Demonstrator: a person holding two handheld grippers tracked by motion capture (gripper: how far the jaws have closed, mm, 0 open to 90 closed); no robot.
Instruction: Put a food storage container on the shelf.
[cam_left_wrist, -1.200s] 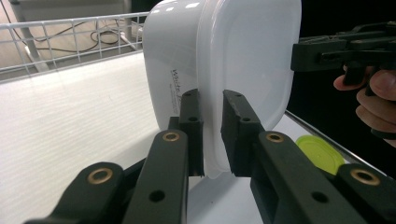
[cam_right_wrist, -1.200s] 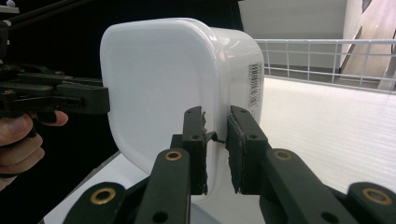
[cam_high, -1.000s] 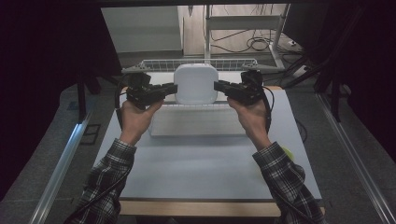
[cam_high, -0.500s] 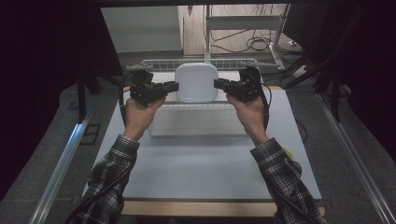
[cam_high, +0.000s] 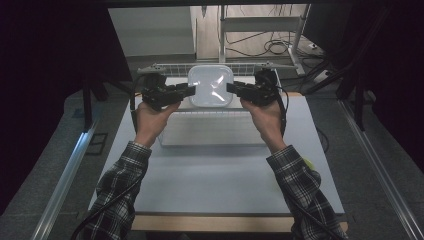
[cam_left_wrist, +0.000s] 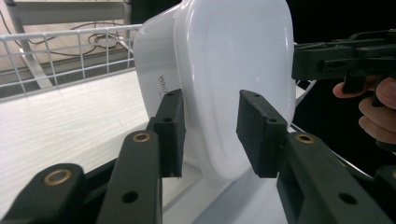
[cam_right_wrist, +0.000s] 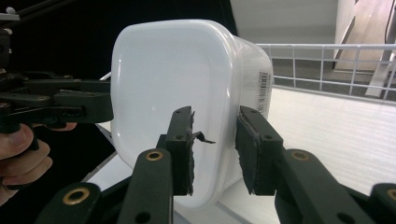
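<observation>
**Release of the white container at the rack's far end**

White plastic container (cam_high: 210, 86) stands on its side edge, flat base toward the camera in the high view, resting on the white shelf surface (cam_left_wrist: 70, 121) just in front of the wire rack's (cam_high: 165, 68) back rail. Barcode label on the wall that faces the rail in the right gripper view. Whether it leans on the wire or stands free, cannot tell.

Left gripper (cam_left_wrist: 210, 133) at the container's left rim, right gripper (cam_right_wrist: 215, 149) at its right rim, one hand behind each. Both sets of jaws have just been opening. In each gripper view the rim sits between the two pads with a visible gap on at least one side; the pads (cam_left_wrist: 170, 126) straddle the edge rather than pinch it. Reading: both jaws open, container between them but no longer clamped. A scrap of torn pad lining (cam_right_wrist: 201, 136) hangs off the right gripper's left-hand pad.

Step in hand, by judgement: setting down and letting go, container placed upright on edge on the shelf.

Next move calls for drawing both grippers straight outward, away from the rims, together and level. A pad or the loose lining catching the edge on one side could tip the container, which looks lightly balanced. Widening further first would help.
</observation>
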